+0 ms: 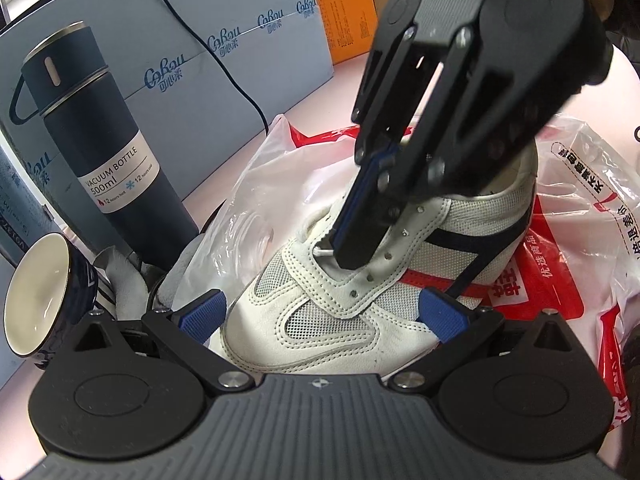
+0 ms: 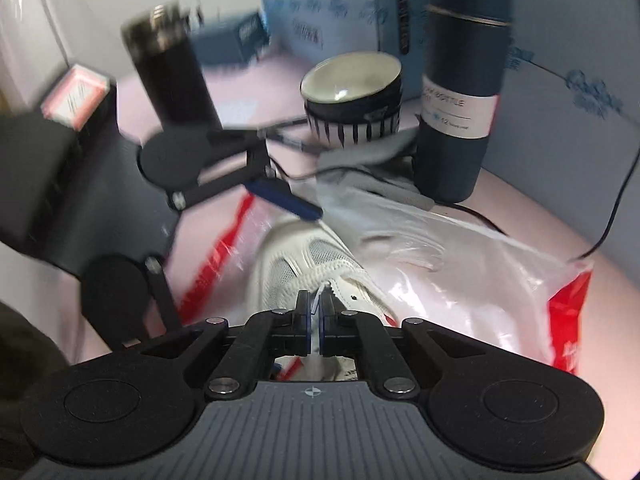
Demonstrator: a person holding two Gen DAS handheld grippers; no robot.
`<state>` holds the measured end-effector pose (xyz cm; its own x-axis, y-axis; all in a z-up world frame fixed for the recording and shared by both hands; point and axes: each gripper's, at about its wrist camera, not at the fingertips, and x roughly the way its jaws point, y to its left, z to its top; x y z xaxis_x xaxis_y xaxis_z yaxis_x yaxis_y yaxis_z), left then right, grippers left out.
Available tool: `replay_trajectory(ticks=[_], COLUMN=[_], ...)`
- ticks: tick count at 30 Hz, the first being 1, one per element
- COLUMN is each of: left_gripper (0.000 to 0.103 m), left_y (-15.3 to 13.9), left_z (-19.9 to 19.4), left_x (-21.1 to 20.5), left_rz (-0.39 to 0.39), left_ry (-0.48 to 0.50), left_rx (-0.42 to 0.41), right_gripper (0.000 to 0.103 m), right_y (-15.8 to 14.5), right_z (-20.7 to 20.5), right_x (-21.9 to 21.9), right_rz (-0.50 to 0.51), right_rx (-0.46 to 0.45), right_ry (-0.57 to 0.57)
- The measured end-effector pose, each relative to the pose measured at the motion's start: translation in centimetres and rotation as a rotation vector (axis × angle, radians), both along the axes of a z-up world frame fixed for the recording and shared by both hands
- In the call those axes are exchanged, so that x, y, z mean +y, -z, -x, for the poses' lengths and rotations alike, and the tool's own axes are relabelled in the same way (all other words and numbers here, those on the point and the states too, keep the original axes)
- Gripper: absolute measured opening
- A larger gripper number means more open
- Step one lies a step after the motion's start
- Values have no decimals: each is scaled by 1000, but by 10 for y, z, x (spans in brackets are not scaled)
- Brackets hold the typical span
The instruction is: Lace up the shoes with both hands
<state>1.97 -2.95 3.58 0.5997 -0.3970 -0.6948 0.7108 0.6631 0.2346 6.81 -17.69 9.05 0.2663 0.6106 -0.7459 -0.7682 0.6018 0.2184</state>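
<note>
A: Left wrist view: left gripper (image 1: 320, 316) spread wide around the toe of the white mesh sneaker (image 1: 340, 320), which sits on a crinkly plastic bag (image 1: 256, 184). Empty eyelets show only here.

B: Right wrist view, blurry: right gripper (image 2: 315, 314) pinched on the white lace (image 2: 319, 300). Vacuum bottle (image 2: 460, 112) and cup (image 2: 352, 96) crowd the far side.

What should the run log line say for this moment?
left gripper: open, straddling shoe toe | right gripper: shut on white lace near bottom eyelets | upper eyelets: unlaced | shoe rests on plastic bag
</note>
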Motion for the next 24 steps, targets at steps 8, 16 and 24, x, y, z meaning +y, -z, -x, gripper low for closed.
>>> replay_trajectory(ticks=[8, 16, 24], left_gripper=[103, 103, 103], left_y=[-9, -34, -40], left_z=[13, 47, 33], left_x=[4, 15, 3], left_rz=[0, 160, 327], left_ry=[-53, -138, -366], left_rx=[-21, 60, 291], right_gripper=[6, 60, 57], right_y=[-20, -34, -6], right_z=[15, 40, 48], right_x=[-33, -101, -67], right_rz=[-225, -90, 165], right_rx=[-5, -181, -204], right_ry=[164, 391, 184])
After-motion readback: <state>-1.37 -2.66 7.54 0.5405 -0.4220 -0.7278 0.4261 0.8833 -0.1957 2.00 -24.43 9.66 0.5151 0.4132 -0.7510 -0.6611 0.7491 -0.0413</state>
